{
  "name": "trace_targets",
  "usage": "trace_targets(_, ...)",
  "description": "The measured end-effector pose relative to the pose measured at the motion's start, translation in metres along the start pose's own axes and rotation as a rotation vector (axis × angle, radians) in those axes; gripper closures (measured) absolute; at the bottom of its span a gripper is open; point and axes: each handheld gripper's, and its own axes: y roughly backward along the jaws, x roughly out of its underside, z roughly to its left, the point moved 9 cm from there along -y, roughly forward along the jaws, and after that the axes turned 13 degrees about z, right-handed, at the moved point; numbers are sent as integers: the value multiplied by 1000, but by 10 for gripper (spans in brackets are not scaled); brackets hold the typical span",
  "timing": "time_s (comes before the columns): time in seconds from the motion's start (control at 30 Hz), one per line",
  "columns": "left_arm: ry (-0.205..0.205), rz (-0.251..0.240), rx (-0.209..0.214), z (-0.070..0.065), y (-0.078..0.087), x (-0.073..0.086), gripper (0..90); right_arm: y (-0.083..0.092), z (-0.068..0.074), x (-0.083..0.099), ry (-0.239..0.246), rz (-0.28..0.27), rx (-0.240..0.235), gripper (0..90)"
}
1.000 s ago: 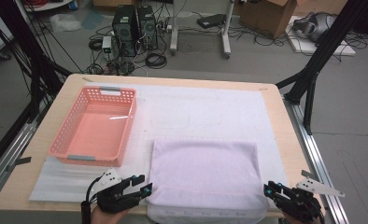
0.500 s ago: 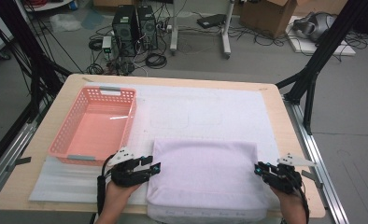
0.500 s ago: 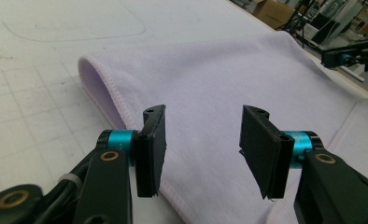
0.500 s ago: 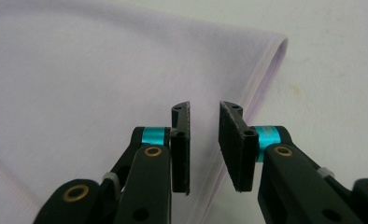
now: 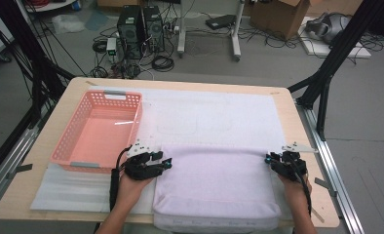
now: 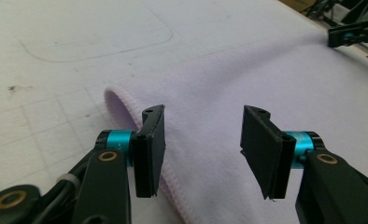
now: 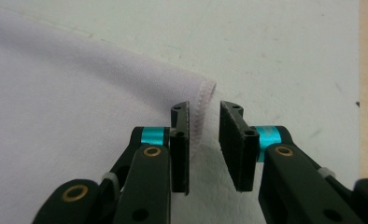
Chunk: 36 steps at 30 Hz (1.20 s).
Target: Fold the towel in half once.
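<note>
**Now at the far corners of the folded cloth**

Low in the high view, a pale lilac cloth (image 5: 214, 183) lies folded on a white mat (image 5: 214, 114) that covers most of the wooden table (image 5: 304, 146). Its near edge reaches the bottom of the frame, and its far edge runs straight across the middle. The left gripper (image 5: 162, 162) sits at the cloth's upper left corner, the person's left hand (image 5: 134, 183) coming up from the bottom edge. The right gripper (image 5: 270, 159) is at the upper right corner, borne by the right hand (image 5: 293, 187) at the lower right.

Seen in the left gripper view, the left gripper (image 6: 203, 140) has its jaws wide apart. The cloth's rounded, stitched corner (image 6: 126, 105) lies just beyond the left-hand jaw, and lilac fabric fills the gap between the two. Neither pad presses on it, so nothing is held. The jaws have just been opening a little further. The other gripper shows small at the upper right of that frame.

Seen in the right gripper view, the right gripper (image 7: 204, 140) stands with a narrow gap. The cloth's hemmed corner (image 7: 204, 95) lies just ahead, its hem running down along the left-hand jaw. Whether the pad touches the hem I cannot tell; nothing is pinched.

A pink plastic basket (image 5: 66, 153) sits at the left of the high view, just beside the left gripper.
</note>
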Motion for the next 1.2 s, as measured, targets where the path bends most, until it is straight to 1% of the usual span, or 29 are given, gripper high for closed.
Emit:
trace_targets(0.03,7,-1,-7,1,0,0,489,4,0,2,1,-5,-1,728)
trace_targets(0.1,17,7,-35,6,-2,0,482,10,3,3,-4,-30,-45,707)
trace_targets(0.17,27,22,-61,11,-5,-2,473,16,6,4,-9,-43,-65,676)
trace_targets(0.2,39,29,-70,14,-8,-4,472,19,8,5,-4,-44,-84,652)
trace_targets(0.23,51,24,-70,17,-10,-6,470,21,10,5,1,-43,-94,643)
trace_targets(0.27,70,32,-71,20,-13,-6,468,22,12,6,10,-41,-100,626)
trace_targets(0.3,78,51,-74,22,-17,-6,467,23,14,7,12,-37,-111,605)
trace_targets(0.33,90,95,-87,25,-22,-5,465,24,14,8,18,-39,-111,590)
trace_targets(0.37,100,111,-84,27,-25,-6,465,24,15,8,19,-37,-110,584)
trace_targets(0.4,95,98,-90,27,-26,-9,473,24,15,9,19,-36,-114,580)
trace_targets(0.47,99,109,-123,30,-30,-11,524,23,15,9,16,-36,-121,575)
trace_targets(0.5,112,104,-139,32,-30,-11,580,22,15,9,12,-31,-123,573)
trace_targets(0.57,138,100,-144,34,-29,-11,659,21,15,9,18,-29,-124,568)
trace_targets(0.6,140,100,-144,35,-29,-11,674,21,15,9,18,-29,-127,565)
trace_targets(0.67,120,104,-155,33,-30,-11,669,20,16,10,14,-22,-131,550)
trace_targets(0.7,106,105,-156,32,-30,-11,649,20,16,10,12,-20,-133,542)
trace_targets(0.77,70,115,-143,27,-31,-10,627,17,16,11,8,-10,-137,522)
trace_targets(0.8,58,118,-129,25,-32,-10,654,15,16,11,8,2,-129,511)
trace_targets(0.83,38,127,-130,23,-33,-9,707,14,16,12,10,12,-123,501)
trace_targets(0.87,19,133,-130,21,-33,-9,732,10,17,13,14,28,-114,491)
trace_targets(0.9,2,136,-122,19,-34,-9,789,7,17,14,21,40,-93,476)
trace_targets(0.93,-12,143,-126,18,-34,-9,819,4,17,15,21,57,-84,462)
trace_targets(0.97,-12,141,-124,18,-35,-9,833,3,18,14,20,49,-78,460)
trace_targets(1.0,-2,139,-116,18,-34,-9,840,2,18,12,17,51,-71,460)
trace_targets(1.07,32,138,-98,20,-34,-9,847,0,19,11,7,49,-55,484)
trace_targets(1.1,46,136,-93,20,-34,-9,850,0,18,11,-4,49,-52,535)
trace_targets(1.13,52,137,-94,20,-34,-8,852,0,18,10,-21,46,-51,616)
trace_targets(1.17,60,136,-95,20,-34,-8,854,1,19,10,-34,44,-90,753)
trace_targets(1.2,68,134,-93,20,-34,-8,855,0,22,10,-45,50,-143,835)
